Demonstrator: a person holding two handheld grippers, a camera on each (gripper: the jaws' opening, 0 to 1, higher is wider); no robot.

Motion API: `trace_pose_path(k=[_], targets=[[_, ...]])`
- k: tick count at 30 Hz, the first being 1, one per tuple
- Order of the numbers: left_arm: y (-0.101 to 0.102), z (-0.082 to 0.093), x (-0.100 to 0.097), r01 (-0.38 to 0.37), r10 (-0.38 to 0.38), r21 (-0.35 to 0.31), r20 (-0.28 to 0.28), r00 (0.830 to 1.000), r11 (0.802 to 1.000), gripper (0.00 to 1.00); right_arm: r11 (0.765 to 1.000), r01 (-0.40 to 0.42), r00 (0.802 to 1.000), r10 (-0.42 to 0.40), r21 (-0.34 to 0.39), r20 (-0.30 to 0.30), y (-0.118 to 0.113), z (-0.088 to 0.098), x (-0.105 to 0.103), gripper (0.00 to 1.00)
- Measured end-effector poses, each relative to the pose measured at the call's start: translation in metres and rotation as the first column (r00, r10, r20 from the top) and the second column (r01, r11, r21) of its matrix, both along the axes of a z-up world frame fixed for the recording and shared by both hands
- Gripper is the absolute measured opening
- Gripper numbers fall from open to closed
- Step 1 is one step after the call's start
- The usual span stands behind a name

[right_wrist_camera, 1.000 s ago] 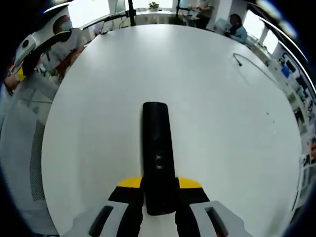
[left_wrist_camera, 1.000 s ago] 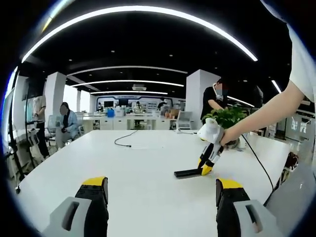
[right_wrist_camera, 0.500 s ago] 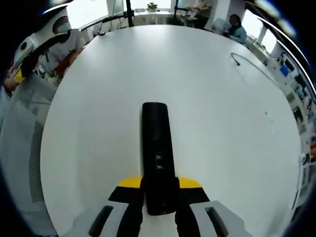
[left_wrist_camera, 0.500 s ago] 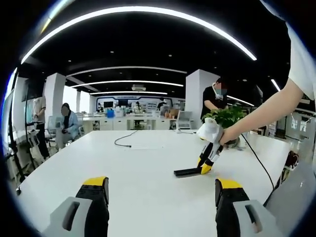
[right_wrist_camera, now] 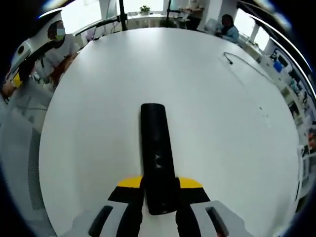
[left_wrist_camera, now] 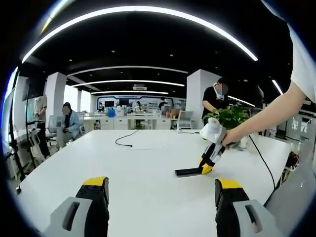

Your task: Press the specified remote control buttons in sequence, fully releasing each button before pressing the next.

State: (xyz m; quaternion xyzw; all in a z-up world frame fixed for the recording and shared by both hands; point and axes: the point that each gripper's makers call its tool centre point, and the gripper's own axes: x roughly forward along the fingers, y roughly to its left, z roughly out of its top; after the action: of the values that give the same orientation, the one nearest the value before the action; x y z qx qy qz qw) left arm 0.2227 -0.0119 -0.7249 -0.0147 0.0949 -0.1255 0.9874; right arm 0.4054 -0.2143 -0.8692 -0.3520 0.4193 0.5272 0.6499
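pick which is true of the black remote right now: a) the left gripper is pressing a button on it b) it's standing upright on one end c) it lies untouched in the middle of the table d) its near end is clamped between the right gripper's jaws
d: in the right gripper view the black remote has its near end between the jaws of the right gripper, while the left gripper is open with nothing between its jaws.

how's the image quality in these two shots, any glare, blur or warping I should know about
Left gripper view: heavy fisheye bend curves the ceiling light strips into arcs; the ceiling is dark, the white table evenly bright. The right tool and black remote control look sharp. Right gripper view: the table bulges round and washes out near the top; the remote control shows faint sheen, its buttons hard to read.
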Motion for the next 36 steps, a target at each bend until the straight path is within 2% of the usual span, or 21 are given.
trace_pose_path(k=[9,13,14,15,18,24,26,29,31,34,35,36], targets=[[0.001,0.000,0.001,-0.004,0.004,-0.004,-0.002,1.000,1.000,0.93,0.990,0.134,0.990,-0.136,0.053,0.030,-0.005,0.001,0.007,0.31],[0.000,-0.001,0.001,0.000,0.000,-0.004,-0.005,1.000,1.000,0.93,0.972,0.213,0.977,-0.215,0.100,0.009,-0.007,0.000,0.006,0.31],[0.000,-0.001,0.001,-0.001,0.001,-0.004,-0.006,1.000,1.000,0.93,0.961,0.250,0.968,-0.249,0.117,-0.019,-0.006,0.000,0.003,0.35],[0.000,-0.001,0.001,-0.001,0.001,-0.004,-0.006,1.000,1.000,0.93,0.942,0.289,0.957,-0.287,0.170,-0.035,-0.003,0.003,0.002,0.37],[-0.001,-0.002,0.001,0.003,-0.003,-0.002,-0.009,1.000,1.000,0.93,0.904,0.360,0.933,-0.357,0.230,-0.056,-0.003,0.006,0.000,0.41],[-0.002,-0.003,0.001,0.008,-0.008,-0.002,-0.012,1.000,1.000,0.93,0.841,0.433,0.892,-0.451,0.324,-0.022,-0.014,0.012,0.003,0.51],[-0.003,-0.003,0.001,0.010,-0.010,-0.002,-0.015,1.000,1.000,0.93,0.802,0.469,0.869,-0.494,0.370,-0.029,-0.017,0.018,0.001,0.54],[-0.004,-0.005,0.001,0.016,-0.016,-0.010,-0.028,0.999,1.000,0.93,0.752,0.500,0.837,-0.547,0.429,-0.015,-0.022,0.028,0.002,0.63],[-0.004,-0.005,0.000,0.015,-0.015,-0.008,-0.024,1.000,1.000,0.93,0.740,0.496,0.827,-0.562,0.455,0.014,-0.025,0.035,0.001,0.70],[-0.003,-0.005,0.000,0.014,-0.015,-0.008,-0.026,1.000,1.000,0.93,0.707,0.491,0.805,-0.591,0.510,0.044,-0.027,0.048,-0.004,0.76],[-0.003,-0.006,0.000,0.015,-0.015,-0.006,-0.027,1.000,1.000,0.93,0.687,0.490,0.791,-0.609,0.537,0.058,-0.028,0.055,-0.007,0.79],[-0.004,-0.005,0.000,0.015,-0.016,-0.005,-0.027,1.000,1.000,0.93,0.682,0.483,0.791,-0.609,0.549,0.062,-0.029,0.058,-0.009,0.81]])
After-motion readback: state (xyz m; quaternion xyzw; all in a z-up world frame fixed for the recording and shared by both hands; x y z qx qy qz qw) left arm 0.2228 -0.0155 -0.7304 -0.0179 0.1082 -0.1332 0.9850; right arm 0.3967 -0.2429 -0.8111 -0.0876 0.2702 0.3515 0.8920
